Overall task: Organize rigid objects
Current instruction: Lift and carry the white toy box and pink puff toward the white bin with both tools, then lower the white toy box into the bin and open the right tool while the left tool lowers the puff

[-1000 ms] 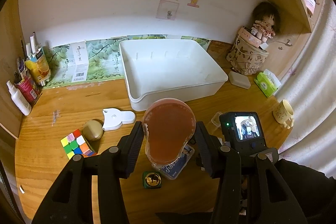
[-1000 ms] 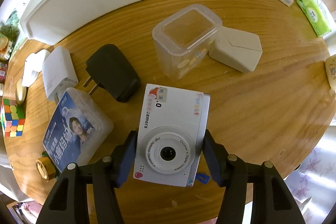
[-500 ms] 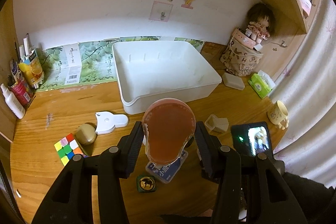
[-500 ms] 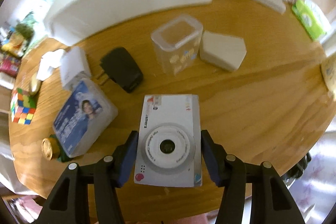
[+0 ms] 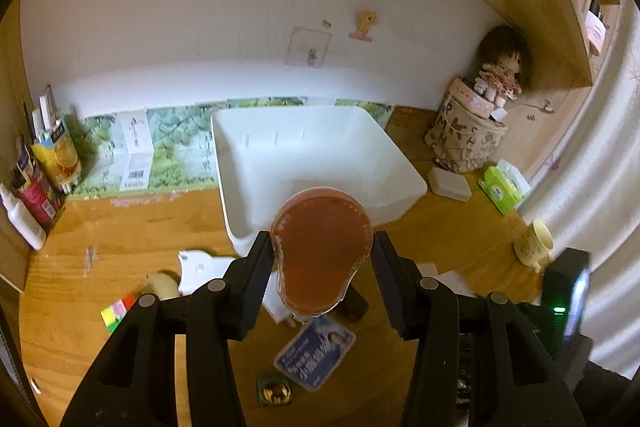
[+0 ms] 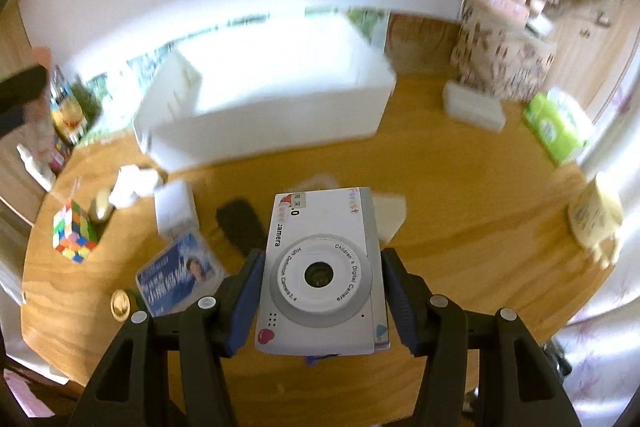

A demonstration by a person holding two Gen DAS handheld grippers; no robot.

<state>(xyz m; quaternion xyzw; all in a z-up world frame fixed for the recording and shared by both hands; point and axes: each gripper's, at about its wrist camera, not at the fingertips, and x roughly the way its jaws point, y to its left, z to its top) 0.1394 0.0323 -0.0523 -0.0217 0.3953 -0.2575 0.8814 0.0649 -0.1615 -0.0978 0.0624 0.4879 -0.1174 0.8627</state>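
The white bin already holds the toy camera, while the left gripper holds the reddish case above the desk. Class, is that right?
Not quite. The white bin holds nothing visible; the toy camera is clamped in the right gripper above the desk, as the right wrist view shows. The left gripper does hold the reddish case.

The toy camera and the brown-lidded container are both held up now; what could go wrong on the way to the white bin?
1. The right gripper holds the toy camera only by its lower sides, and this view is motion-blurred; a fast swing might let it slip.
2. Both loads aim at one white bin, so the grippers might collide above it.
3. The left gripper pinches the brown-lidded container near its lid; it may tilt.
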